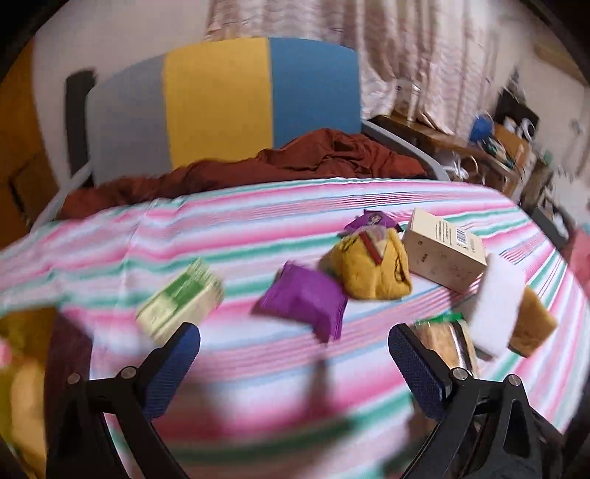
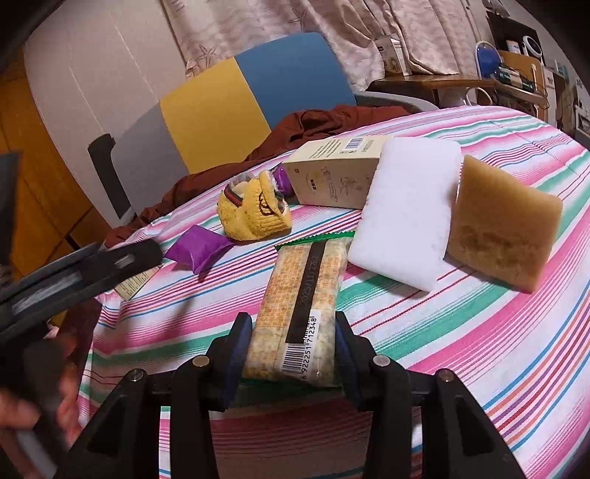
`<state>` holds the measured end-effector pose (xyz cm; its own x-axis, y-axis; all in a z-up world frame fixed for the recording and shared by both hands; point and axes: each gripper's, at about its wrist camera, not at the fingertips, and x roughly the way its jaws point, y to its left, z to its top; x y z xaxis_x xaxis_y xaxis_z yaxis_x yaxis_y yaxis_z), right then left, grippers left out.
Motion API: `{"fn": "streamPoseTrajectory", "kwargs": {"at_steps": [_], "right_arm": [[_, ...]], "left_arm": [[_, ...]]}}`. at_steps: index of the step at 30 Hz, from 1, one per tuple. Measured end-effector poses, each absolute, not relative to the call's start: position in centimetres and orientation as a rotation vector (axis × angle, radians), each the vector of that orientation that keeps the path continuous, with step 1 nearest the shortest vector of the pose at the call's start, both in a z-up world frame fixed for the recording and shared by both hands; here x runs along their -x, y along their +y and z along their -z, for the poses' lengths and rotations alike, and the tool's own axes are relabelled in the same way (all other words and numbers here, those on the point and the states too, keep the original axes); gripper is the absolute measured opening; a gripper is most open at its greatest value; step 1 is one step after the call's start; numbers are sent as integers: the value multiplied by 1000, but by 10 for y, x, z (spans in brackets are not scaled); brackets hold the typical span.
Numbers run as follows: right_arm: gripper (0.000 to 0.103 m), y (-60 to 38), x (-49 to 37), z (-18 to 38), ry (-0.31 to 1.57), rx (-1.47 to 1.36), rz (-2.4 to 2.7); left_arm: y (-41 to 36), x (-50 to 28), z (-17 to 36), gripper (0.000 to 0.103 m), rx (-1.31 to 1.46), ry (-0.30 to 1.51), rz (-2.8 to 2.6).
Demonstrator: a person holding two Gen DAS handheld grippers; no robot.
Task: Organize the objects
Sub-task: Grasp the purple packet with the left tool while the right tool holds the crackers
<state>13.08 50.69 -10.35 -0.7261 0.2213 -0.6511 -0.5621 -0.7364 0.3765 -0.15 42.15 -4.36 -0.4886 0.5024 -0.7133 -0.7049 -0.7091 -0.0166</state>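
Striped bedspread (image 2: 479, 350) bare beside right gripper's (image 2: 291, 331) clamped snack pack (image 2: 295, 317)

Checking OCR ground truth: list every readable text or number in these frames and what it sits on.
"6 922251 712348": barcode on snack packet held in right tool.
"2025/11/22" then unclear characters: black strip, same packet.
Cream box: barcode and print too small to read.
Green packet: blurred, unreadable.

Headboard (image 2: 236, 110): I see grey, yellow and blue panels.
Wall (image 2: 92, 66): white, left of the headboard.
Curtain (image 2: 295, 25): patterned, behind it.
Desk (image 2: 424, 83): wooden, cluttered, to its right.
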Motion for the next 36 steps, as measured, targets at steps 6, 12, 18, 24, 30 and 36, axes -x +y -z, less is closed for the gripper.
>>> {"fn": "streamPoseTrajectory", "kwargs": {"at_steps": [6, 12, 18, 24, 30, 36], "right_arm": [[44, 508, -133, 104, 811, 806, -2446], [44, 510, -136, 104, 825, 797, -2450], [44, 510, -137, 104, 823, 798, -2450], [44, 510, -138, 104, 825, 796, -2452], [44, 508, -138, 103, 809, 801, -2449], [44, 506, -137, 102, 776, 810, -2445]], "left_arm": [[455, 16, 62, 103, 822, 555, -2219], [466, 26, 81, 79, 890, 591, -2108], [464, 25, 85, 59, 909, 569, -2056], [456, 11, 82, 54, 857, 592, -2069], [430, -4, 75, 53, 799, 564, -2114], [385, -25, 64, 53, 728, 467, -2194]]}}
